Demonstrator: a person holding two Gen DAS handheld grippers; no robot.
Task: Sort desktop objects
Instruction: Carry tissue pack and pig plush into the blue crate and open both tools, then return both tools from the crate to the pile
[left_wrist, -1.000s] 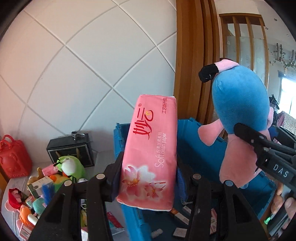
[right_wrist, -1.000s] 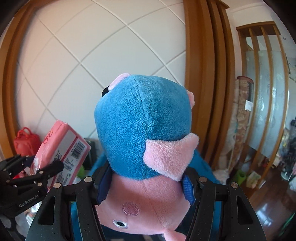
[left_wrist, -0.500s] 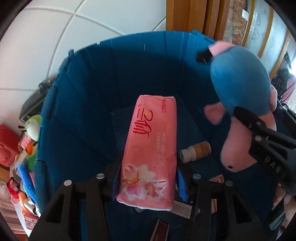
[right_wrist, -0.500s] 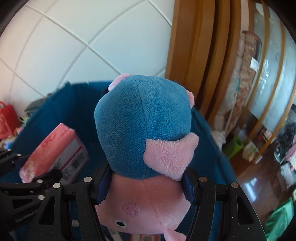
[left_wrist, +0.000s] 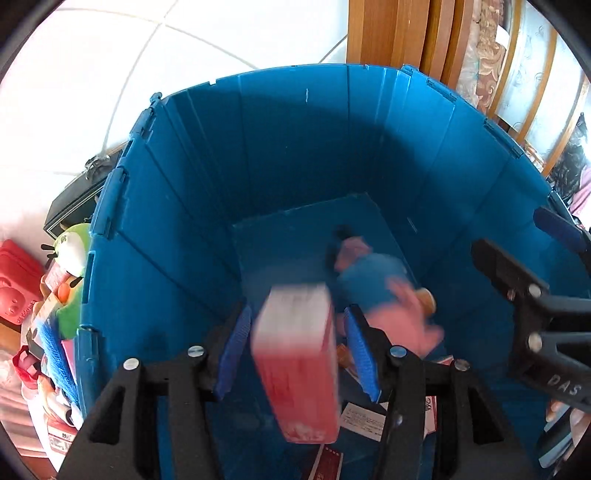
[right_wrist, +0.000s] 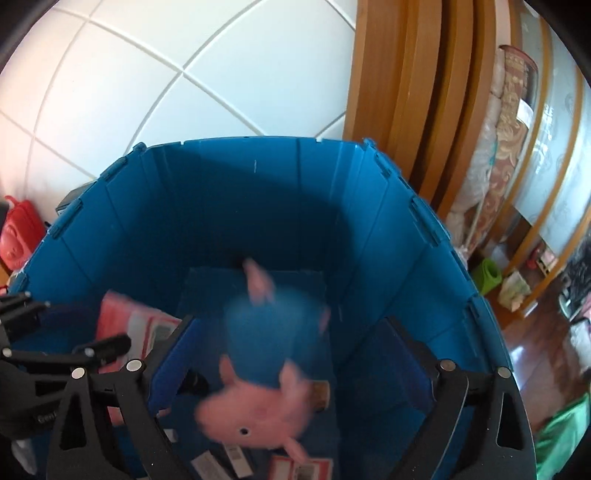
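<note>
Both grippers hang over a deep blue crate (left_wrist: 295, 147) (right_wrist: 258, 206). My left gripper (left_wrist: 297, 321) points down into it, jaws opening. A pink tissue pack (left_wrist: 299, 354) sits blurred and tilted between the blue pads (left_wrist: 236, 350), with a thin gap on each side. My right gripper (right_wrist: 288, 325) has its jaws opening wide. The blue and pink plush toy (right_wrist: 266, 339) drops blurred between them, touching neither finger. From the left wrist view the plush (left_wrist: 373, 280) is near the crate floor, and the right gripper (left_wrist: 513, 236) stands at the right.
Cards and small packets (left_wrist: 362, 421) and a small bottle (left_wrist: 428, 299) lie on the crate floor. Left of the crate stand a red bag (left_wrist: 14, 280), a green toy (left_wrist: 74, 251) and a black box (left_wrist: 70, 206). A wooden door frame (right_wrist: 388, 92) rises behind.
Both grippers tipped down over the crate and then widened. The tissue pack and the plush, firmly held before, have slipped free and are falling into the crate.
</note>
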